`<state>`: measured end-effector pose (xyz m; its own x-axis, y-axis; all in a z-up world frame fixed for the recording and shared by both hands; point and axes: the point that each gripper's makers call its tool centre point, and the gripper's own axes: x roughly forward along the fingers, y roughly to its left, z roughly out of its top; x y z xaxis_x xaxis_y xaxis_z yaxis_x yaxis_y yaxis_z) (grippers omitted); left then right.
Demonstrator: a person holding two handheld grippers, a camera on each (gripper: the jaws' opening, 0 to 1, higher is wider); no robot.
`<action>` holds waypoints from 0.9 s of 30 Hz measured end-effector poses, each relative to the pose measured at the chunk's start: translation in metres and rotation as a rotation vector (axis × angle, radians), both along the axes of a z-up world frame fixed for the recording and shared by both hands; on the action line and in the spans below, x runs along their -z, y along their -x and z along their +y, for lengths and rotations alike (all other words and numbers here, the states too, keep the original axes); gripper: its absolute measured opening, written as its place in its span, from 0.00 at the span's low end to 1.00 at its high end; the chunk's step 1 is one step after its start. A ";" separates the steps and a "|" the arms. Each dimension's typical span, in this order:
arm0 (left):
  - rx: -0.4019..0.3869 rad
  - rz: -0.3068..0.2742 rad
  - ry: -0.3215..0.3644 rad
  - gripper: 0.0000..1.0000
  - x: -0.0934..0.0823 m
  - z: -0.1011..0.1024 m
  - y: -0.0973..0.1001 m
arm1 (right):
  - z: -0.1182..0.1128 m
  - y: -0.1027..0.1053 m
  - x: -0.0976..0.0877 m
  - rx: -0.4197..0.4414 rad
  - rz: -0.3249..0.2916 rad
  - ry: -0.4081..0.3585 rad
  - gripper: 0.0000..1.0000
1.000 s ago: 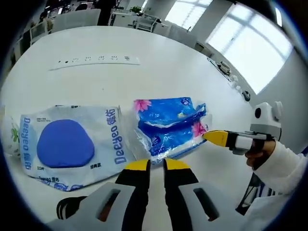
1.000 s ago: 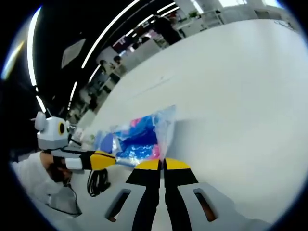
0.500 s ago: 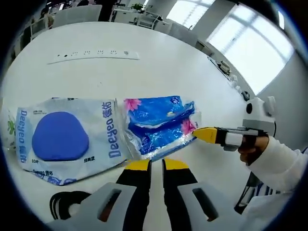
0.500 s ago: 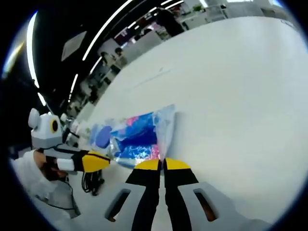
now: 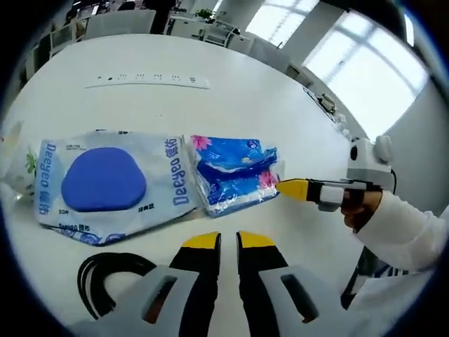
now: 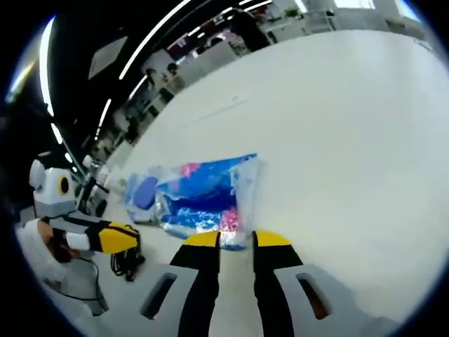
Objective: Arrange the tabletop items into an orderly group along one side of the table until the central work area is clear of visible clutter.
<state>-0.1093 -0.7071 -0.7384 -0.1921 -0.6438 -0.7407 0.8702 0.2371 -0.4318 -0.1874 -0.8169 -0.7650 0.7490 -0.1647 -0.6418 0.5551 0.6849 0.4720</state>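
Left gripper view: white bench (image 5: 231, 91) with two soft packs lying flat side by side, touching along one edge. Big white Deeyeo pack (image 5: 112, 186) with a blue oval on its face at left, blue tissue pack (image 5: 235, 174) with pink flowers just right of it. Black cable coil (image 5: 105, 274) nearer the camera, below the white pack, apart from it. Long white power strip (image 5: 151, 81) far across the bench, well apart from the packs. Crumpled clear wrapper (image 5: 15, 165) at the far left edge, beside the white pack. Left gripper (image 5: 223, 242) hovering over bare bench below the packs, yellow-tipped jaws parted by a narrow gap, nothing between them. Right gripper (image 5: 282, 187) coming in from the right, held by a hand (image 5: 359, 210) in a white sleeve, yellow tip at the right edge of the blue tissue pack, seemingly touching it; jaw gap not readable from this side. Right gripper view: right gripper (image 6: 236, 239) low over the bench (image 6: 337, 140), jaws parted a little, corner of the blue tissue pack (image 6: 203, 200) at the gap between the tips; actual pinch on the plastic cannot be told. White pack (image 6: 142, 193) beyond it, partly hidden. Left gripper (image 6: 133, 235) at left, cable coil (image 6: 125, 263) beneath it. Office desks and ceiling lights blurred in the background.
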 end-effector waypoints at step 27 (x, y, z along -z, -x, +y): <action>-0.166 -0.035 0.080 0.24 -0.029 0.079 -0.035 | 0.050 0.047 -0.030 -0.004 -0.025 0.000 0.44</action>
<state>-0.0748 -0.6277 -0.7093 -0.0529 -0.7214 -0.6904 0.8367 0.3453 -0.4250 -0.2343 -0.7667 -0.7351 0.7654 -0.1614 -0.6230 0.5403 0.6871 0.4858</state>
